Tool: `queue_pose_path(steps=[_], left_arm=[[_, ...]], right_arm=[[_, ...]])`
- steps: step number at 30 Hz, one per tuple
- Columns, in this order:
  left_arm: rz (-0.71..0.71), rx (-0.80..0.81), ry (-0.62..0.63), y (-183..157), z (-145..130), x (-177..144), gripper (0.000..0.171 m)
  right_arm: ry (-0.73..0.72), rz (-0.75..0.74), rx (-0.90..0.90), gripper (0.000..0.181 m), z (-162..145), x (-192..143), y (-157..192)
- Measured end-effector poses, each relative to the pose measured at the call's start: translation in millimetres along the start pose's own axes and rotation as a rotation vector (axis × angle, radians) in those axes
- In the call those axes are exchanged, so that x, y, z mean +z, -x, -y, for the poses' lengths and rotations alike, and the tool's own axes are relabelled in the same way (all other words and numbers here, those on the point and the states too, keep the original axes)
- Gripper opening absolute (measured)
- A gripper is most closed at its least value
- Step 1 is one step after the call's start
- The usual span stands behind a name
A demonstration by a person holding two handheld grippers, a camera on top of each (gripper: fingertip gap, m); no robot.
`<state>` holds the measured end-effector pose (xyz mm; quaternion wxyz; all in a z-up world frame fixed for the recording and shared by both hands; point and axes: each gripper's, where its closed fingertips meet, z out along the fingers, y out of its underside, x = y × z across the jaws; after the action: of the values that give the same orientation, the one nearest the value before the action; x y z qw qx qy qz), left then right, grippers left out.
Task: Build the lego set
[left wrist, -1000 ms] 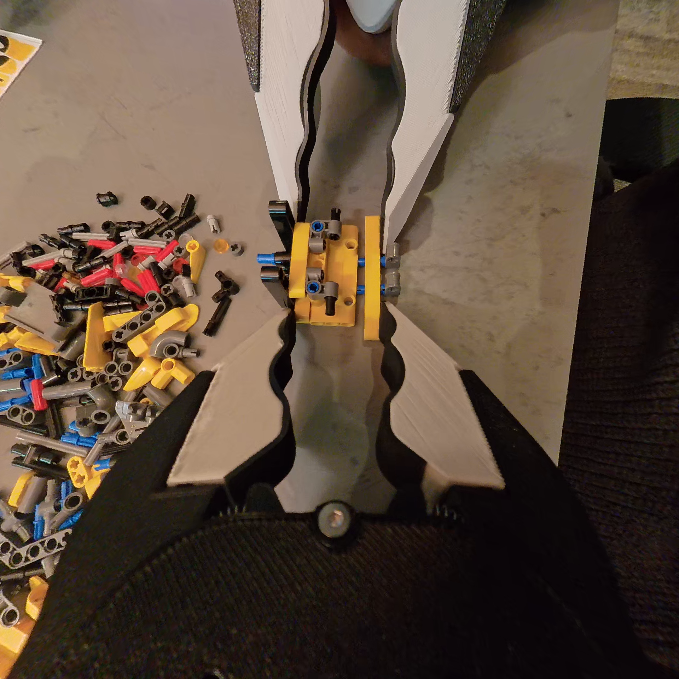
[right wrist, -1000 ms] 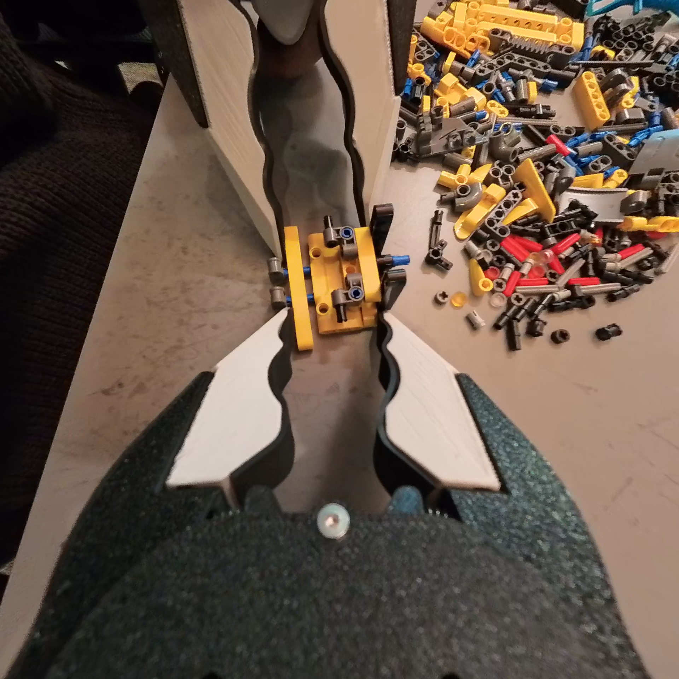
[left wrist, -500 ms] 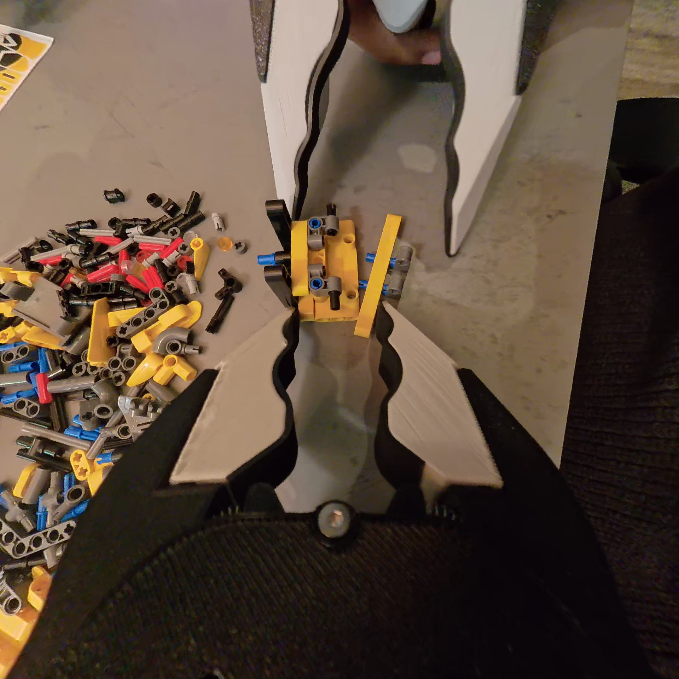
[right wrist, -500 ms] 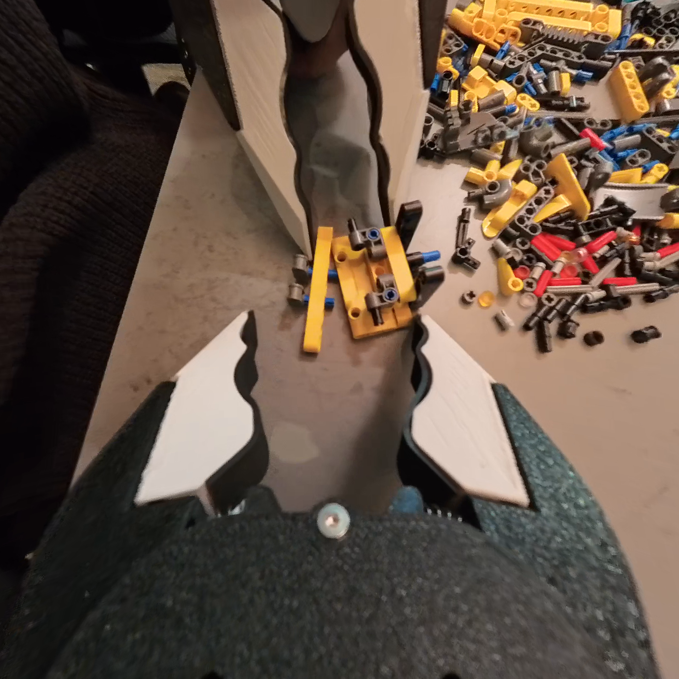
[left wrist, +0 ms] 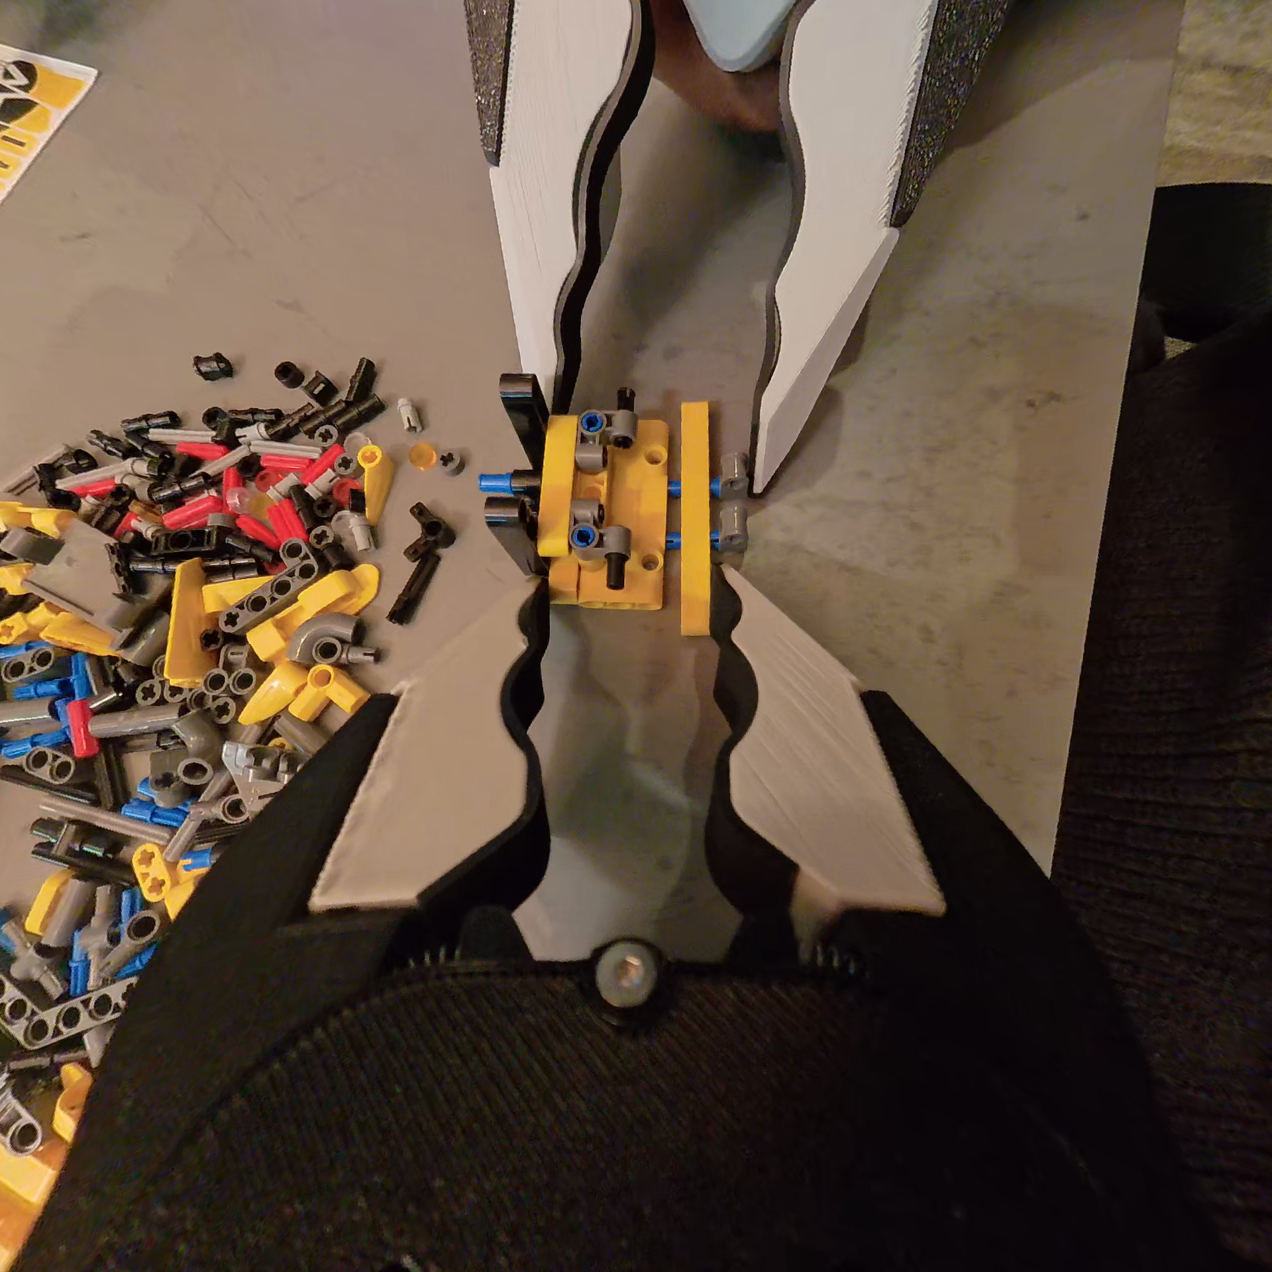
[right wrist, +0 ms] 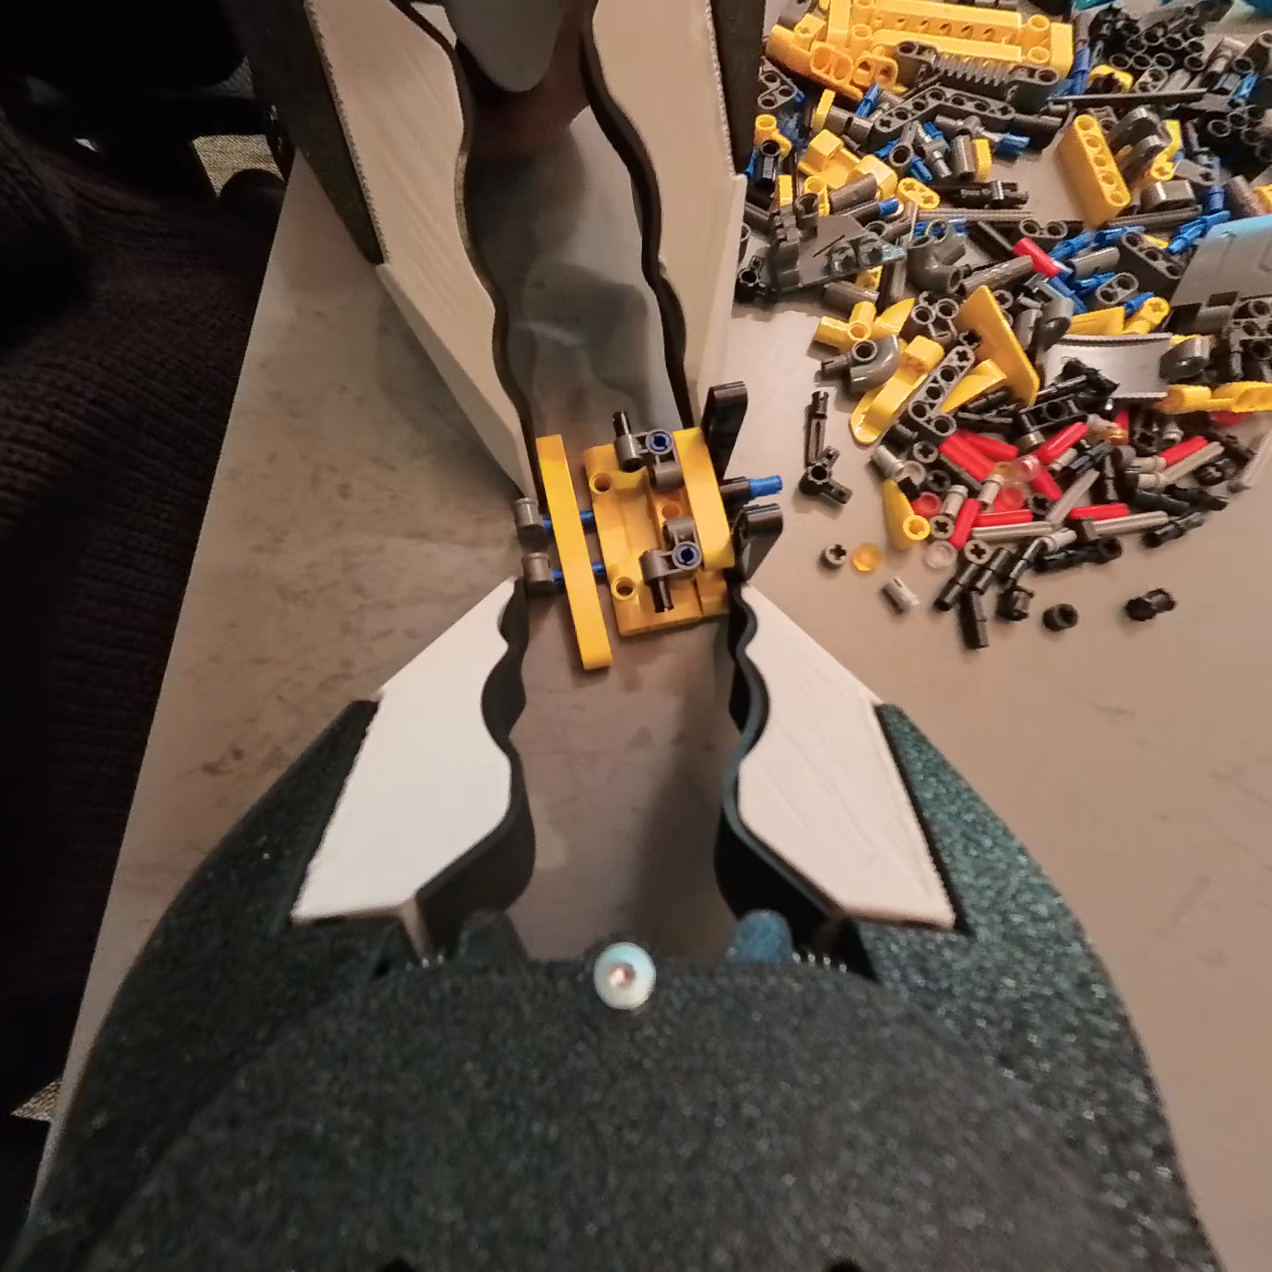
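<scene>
In the left wrist view, a heap of loose toy pieces [left wrist: 172,619] fills the left side of the grey counter [left wrist: 275,241]. The small yellow build [left wrist: 612,513] sits mid-frame. The left claw [left wrist: 630,585] comes from below, its tips squeezing the build's near end. The right claw [left wrist: 654,440] reaches from the top, gripping the build's far end.

1. small yellow assembly [left wrist: 606,523]: glossy hard plastic, with blue pins and grey connectors.
2. loose parts pile [left wrist: 172,619]: shiny plastic.
3. table [left wrist: 310,241]: smooth matt grey, mottled near its edge.
4. left gripper [left wrist: 630,585]: matt white ridged fingers [left wrist: 447,778], black wavy liners, ribbed black body.
5. right gripper [right wrist: 626,592]: speckled grainy body.
</scene>
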<state>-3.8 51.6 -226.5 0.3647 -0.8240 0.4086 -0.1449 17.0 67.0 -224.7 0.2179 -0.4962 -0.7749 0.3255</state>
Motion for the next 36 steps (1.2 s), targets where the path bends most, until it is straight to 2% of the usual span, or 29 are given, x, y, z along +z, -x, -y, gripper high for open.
queue_pose_path(steps=[4, 6, 8, 13, 22, 27, 36], left_arm=[[-0.028, -0.014, 0.005, -2.0, -1.3, -0.4, 0.048], [-0.142, -0.014, 0.002, -16.9, -2.0, -3.4, 0.077], [-0.165, -0.031, 0.001, -18.8, -2.3, -4.4, 0.082], [-0.059, -0.023, -0.002, -8.3, 0.6, -0.7, 0.065], [-0.015, -0.054, -0.001, -9.1, 3.0, 1.5, 0.069], [0.051, -0.066, 0.005, -1.5, 2.9, 2.6, 0.056], [0.055, -0.085, 0.004, -1.2, 3.6, 2.8, 0.053]], right_arm=[[0.000, 0.000, -0.002, 0.058, 0.0, 0.0, 0.0], [0.000, 0.000, -0.002, 0.058, 0.0, 0.0, -0.1], [0.000, 0.000, -0.002, 0.058, 0.1, 0.1, 0.0], [0.001, -0.001, -0.003, 0.058, 0.1, 0.1, -0.1], [0.002, -0.010, 0.003, 0.058, 0.1, 0.2, -0.9], [0.003, -0.014, 0.006, 0.058, 0.2, 0.3, -0.7], [0.002, -0.018, 0.011, 0.057, 0.3, 0.3, -0.9]])
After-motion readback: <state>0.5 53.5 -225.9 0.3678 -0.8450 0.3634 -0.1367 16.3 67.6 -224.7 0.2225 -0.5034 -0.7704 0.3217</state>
